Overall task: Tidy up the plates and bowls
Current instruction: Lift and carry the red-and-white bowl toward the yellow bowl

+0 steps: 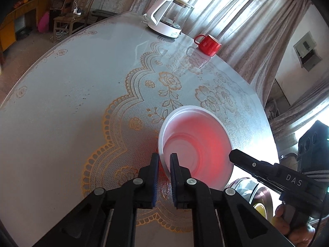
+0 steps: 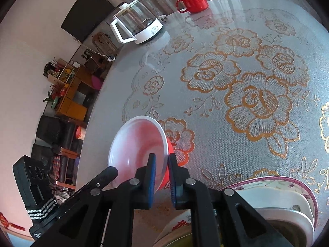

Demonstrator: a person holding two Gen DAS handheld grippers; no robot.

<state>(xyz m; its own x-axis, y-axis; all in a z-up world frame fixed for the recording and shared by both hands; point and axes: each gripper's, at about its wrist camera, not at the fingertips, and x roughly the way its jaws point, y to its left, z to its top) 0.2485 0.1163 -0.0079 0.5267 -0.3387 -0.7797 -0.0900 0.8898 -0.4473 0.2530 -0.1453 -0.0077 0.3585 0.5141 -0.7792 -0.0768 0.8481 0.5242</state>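
A bowl, white inside and red outside (image 1: 195,142), is held tilted above the table by both grippers. My left gripper (image 1: 164,160) is shut on its near-left rim. My right gripper (image 2: 161,161) is shut on the opposite rim of the same bowl (image 2: 137,150). The right gripper's finger (image 1: 246,162) shows at the bowl's right edge in the left wrist view; the left gripper's finger (image 2: 98,182) shows at lower left in the right wrist view. A stack of plates and bowls (image 2: 287,197) sits below the right gripper, partly hidden by it.
A round table with a lace-patterned cover (image 1: 72,82) holds a white-and-glass kettle (image 1: 166,18) and a red mug (image 1: 207,44) at its far edge. Curtains hang behind. Metal and yellow dishes (image 1: 257,197) show at lower right in the left wrist view.
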